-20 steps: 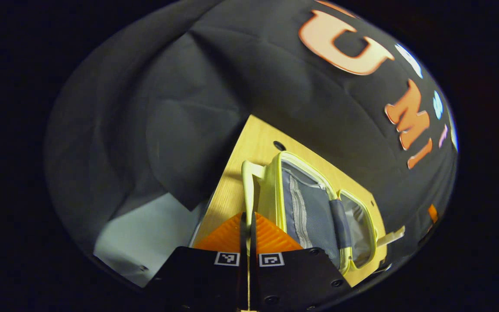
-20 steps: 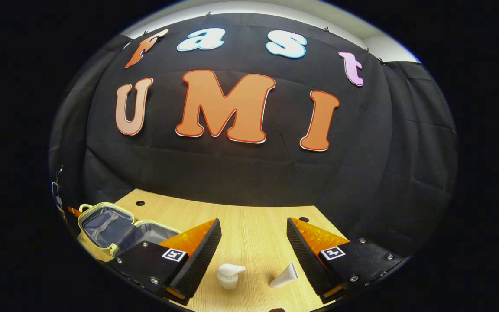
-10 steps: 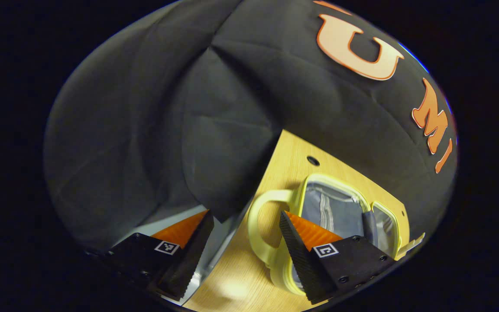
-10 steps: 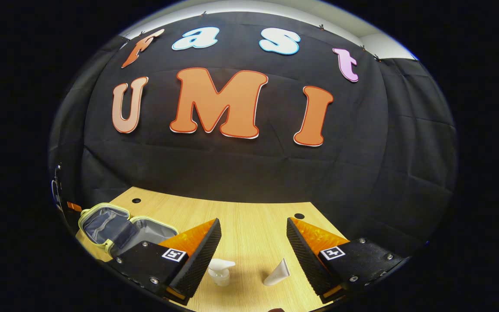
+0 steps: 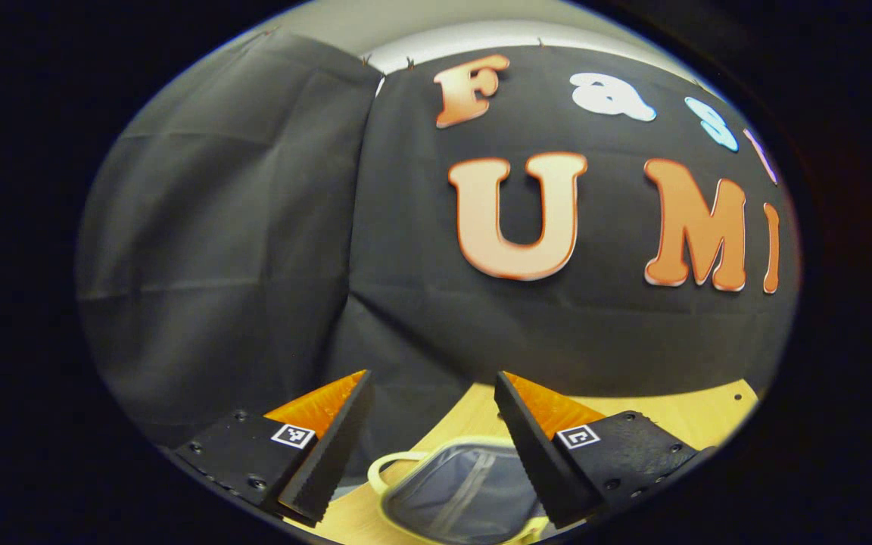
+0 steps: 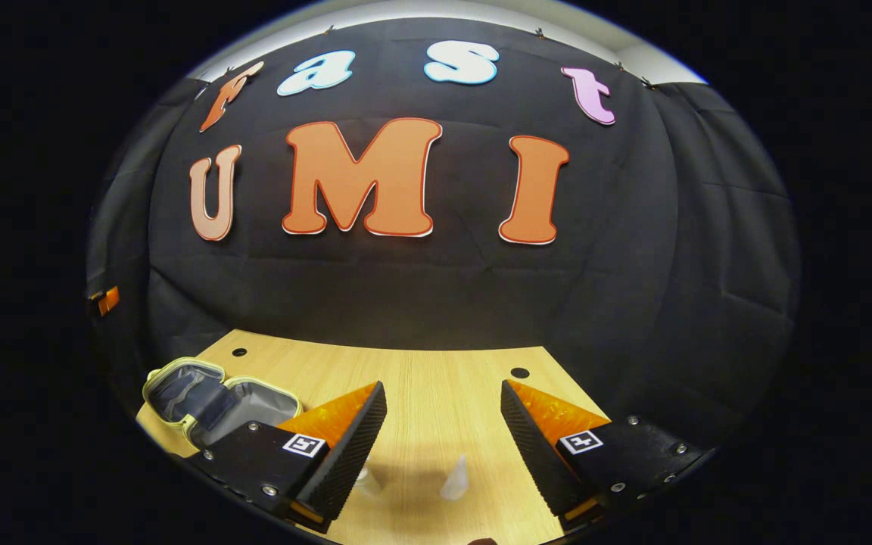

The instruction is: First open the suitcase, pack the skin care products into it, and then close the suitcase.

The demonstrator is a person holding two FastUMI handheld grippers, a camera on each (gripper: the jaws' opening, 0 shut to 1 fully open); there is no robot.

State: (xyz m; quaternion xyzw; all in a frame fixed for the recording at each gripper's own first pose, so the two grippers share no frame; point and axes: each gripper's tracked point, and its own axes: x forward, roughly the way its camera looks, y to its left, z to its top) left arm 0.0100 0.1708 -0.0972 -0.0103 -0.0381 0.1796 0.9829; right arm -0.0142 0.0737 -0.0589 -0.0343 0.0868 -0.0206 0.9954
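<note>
Left gripper (image 5: 431, 439): fingers spread wide, nothing between them, low in the left gripper view, hanging above the suitcase's near end.
Right gripper (image 6: 442, 446): fingers spread apart and empty, at the bottom of the right gripper view, over the wooden surface (image 6: 436, 378).
Suitcase (image 6: 209, 397): open, pale yellow rim, grey lining, both halves lying flat at the lower left of the right gripper view; its handle (image 5: 390, 465) and one half sit at the bottom centre of the left gripper view.
Skin care products: a small white tube (image 6: 455, 478) and a blurred pale bottle (image 6: 366, 481) lie on the surface between the right fingers, well apart from the suitcase.
</note>
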